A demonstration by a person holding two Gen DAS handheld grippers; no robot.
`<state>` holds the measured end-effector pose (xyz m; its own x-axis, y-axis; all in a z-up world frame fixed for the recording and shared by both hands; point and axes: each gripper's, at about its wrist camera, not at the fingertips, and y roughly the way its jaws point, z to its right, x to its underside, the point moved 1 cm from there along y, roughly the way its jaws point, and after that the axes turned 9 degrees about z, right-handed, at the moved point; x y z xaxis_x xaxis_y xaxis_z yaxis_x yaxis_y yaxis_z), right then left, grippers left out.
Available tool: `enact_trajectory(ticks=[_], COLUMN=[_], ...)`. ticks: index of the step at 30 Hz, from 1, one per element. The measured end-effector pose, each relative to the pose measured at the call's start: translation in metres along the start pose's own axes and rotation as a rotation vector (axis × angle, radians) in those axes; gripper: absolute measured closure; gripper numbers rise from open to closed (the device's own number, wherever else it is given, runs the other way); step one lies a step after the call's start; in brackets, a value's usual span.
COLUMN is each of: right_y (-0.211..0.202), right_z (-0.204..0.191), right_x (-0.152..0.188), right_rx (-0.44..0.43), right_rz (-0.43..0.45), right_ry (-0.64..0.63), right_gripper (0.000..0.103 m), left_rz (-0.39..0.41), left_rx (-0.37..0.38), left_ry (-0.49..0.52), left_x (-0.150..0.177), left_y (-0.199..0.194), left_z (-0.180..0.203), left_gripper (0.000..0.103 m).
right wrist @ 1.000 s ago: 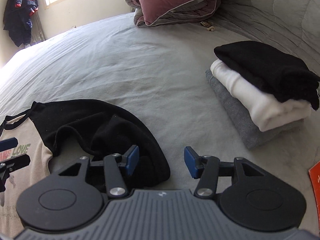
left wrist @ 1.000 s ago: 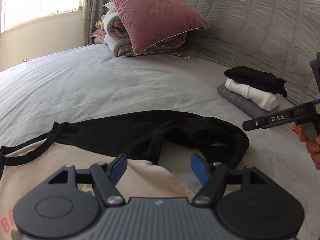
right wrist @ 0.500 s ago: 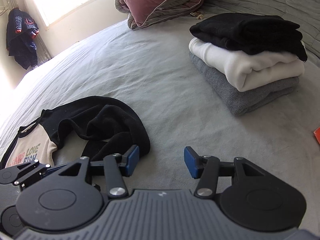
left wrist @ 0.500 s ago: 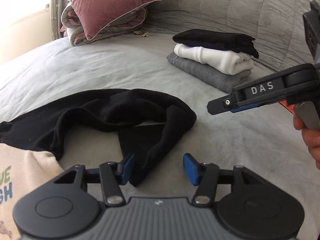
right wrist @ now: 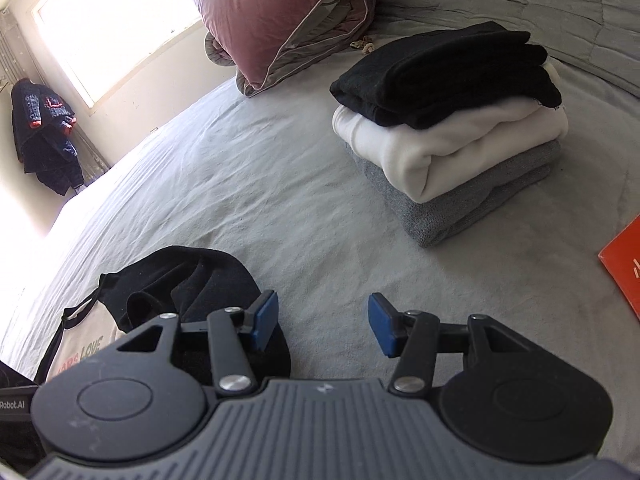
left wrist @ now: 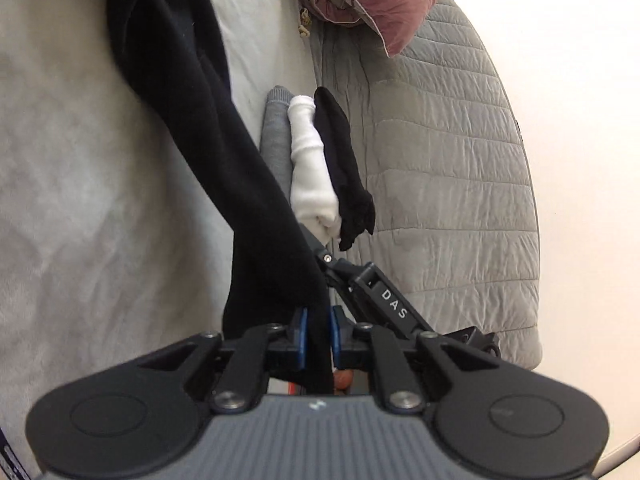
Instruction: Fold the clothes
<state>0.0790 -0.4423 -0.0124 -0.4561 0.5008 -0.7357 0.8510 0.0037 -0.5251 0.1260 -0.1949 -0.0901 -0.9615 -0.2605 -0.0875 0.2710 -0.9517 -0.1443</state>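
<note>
Between the blue pads of the left tongs now sits a fold of the black sleeve of the cream-bodied, black-sleeved printed shirt. These tongs have just been closing and are now clamped on that cloth; a second ago they stood apart over the shirt body with nothing in them. Left view has also rolled hard: bed and pile now run sideways in frame, sleeve drapes from the pads across the picture. So the grab is made, likely the start of a sleeve fold or a lift to flatten.

Right tongs stand apart, about half open, same as a second ago, nothing between the pads. They hover over bare sheet just beside the bunched sleeve end. In the left view their black finger marked DAS lies close behind the pinched cloth; touching or not, cannot tell.

Shirt lies on the pale grey bed sheet, crumpled, print partly showing at lower left of the right view, not yet folded.

Further out, well apart from the shirt: finished pile of three folded garments, black on white on grey. Orange flat item at right edge. Beyond, dusky pink cushion on a rolled quilt, grey quilted headboard, dark jacket hanging by the window.

Judgement: three done, this shirt is the one in hand; right tongs probably need a second grip next.
</note>
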Motion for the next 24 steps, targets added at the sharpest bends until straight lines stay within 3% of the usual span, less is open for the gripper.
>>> enact_trajectory(ticks=[4, 6, 12, 17, 18, 19, 24], right_y=[-0.001, 0.001, 0.0, -0.004, -0.005, -0.006, -0.003], right_z=[0.004, 0.003, -0.005, -0.016, -0.018, -0.019, -0.024], right_x=[0.001, 0.004, 0.022, 0.044, 0.046, 0.047, 0.038], right_rx=[-0.007, -0.009, -0.004, 0.05, 0.045, 0.039, 0.088], right_rz=[-0.021, -0.044, -0.156, -0.233, -0.243, -0.253, -0.202], right_ry=[0.009, -0.025, -0.204, -0.402, -0.422, -0.442, -0.515], right_gripper=[0.05, 0.05, 0.05, 0.073, 0.09, 0.098, 0.099], left_rz=[-0.036, -0.031, 0.003, 0.064, 0.081, 0.1, 0.193], left_rx=[-0.159, -0.195, -0.297, -0.38, -0.397, -0.42, -0.531], left_ry=[0.152, 0.225, 0.482, 0.644, 0.666, 0.685, 0.767], left_x=[0.014, 0.016, 0.017, -0.014, -0.022, -0.03, -0.07], left_y=[-0.007, -0.011, -0.02, -0.019, -0.02, -0.022, -0.027], left_z=[0.0, 0.007, 0.038, 0.058, 0.06, 0.061, 0.07], left_gripper=[0.082, 0.074, 0.07, 0.067, 0.067, 0.067, 0.067])
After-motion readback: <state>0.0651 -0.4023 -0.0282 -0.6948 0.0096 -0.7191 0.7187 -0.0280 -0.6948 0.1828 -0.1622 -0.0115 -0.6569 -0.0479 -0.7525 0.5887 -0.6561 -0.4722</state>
